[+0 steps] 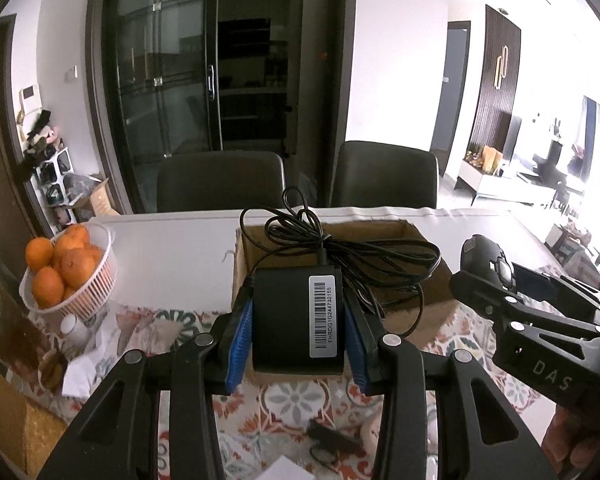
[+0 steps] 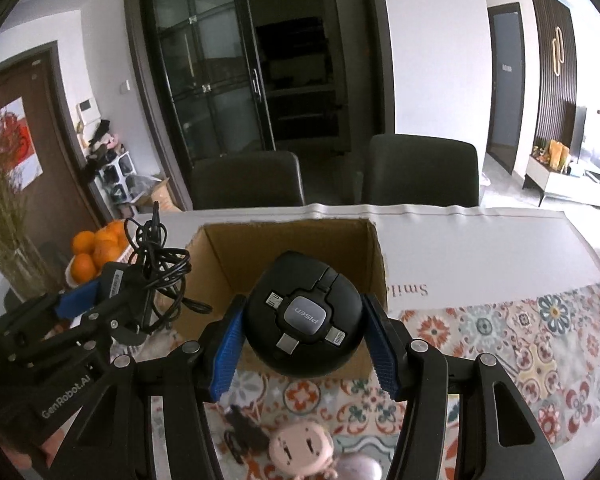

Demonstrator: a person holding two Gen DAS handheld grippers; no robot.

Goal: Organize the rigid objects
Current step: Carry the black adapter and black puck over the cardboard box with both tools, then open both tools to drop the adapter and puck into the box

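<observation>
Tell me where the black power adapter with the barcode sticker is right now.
The power adapter is clamped between the left gripper's blue pads, held at the near edge of the open cardboard box, its tangled cord draped over the box.

right gripper clamping round charger, above cardboard box

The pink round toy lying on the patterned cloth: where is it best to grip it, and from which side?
Probably from above, pads across the round body of the pink toy. It lies flat on the cloth, so only its sides offer opposing faces. It is blurred, so finer detail is unclear.
</observation>
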